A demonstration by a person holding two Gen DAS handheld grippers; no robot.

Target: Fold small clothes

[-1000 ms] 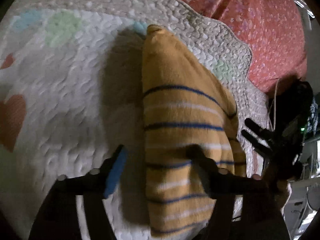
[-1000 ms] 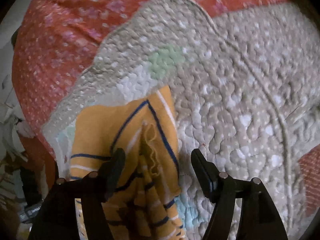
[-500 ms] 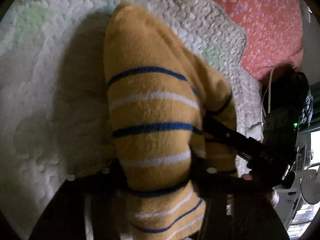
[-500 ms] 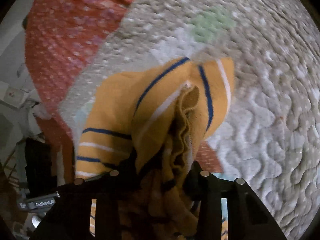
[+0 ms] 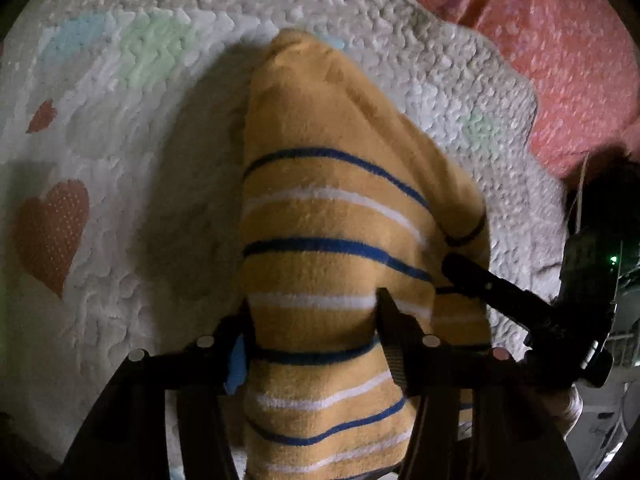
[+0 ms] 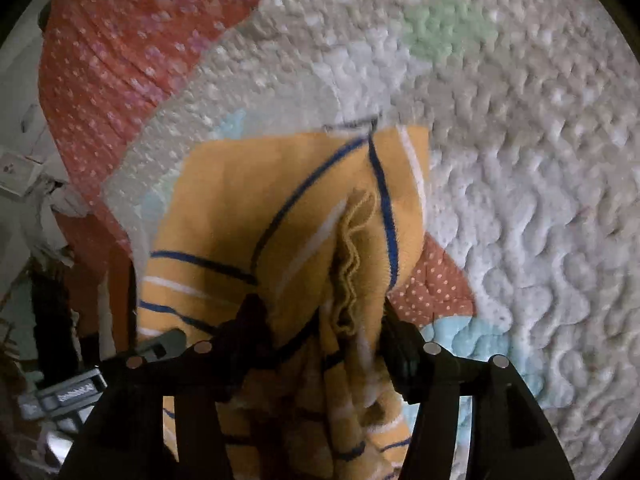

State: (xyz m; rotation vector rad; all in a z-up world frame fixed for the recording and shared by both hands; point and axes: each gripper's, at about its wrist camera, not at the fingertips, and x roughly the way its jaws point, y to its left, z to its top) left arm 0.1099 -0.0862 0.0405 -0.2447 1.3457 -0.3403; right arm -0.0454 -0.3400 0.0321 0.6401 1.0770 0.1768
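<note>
Your left tool [image 5: 314,338] is standing with its jaws around the near end of the yellow striped sweater [image 5: 336,240]. Its jaws have just been opening a little, and the knit is filling the gap between them; whether the pads are still pressing on it you cannot tell from this view. Your right tool [image 6: 324,330] is standing the same way around a bunched, ruffled edge of the sweater [image 6: 280,216]; its jaws have also just been easing apart, with fabric between them, and the grip itself is too dark to judge. From the left wrist view, the right tool's black finger [image 5: 480,280] is lying against the sweater's right side. The sweater is draping away from both tools onto the white quilted blanket [image 5: 132,184], folded narrow, its far tip reaching toward the pale green patch [image 5: 156,48]. A red heart patch [image 5: 50,232] is sitting left of the sweater. Beyond the quilt's scalloped edge, the red floral bedsheet [image 5: 552,48] is lying.
</note>
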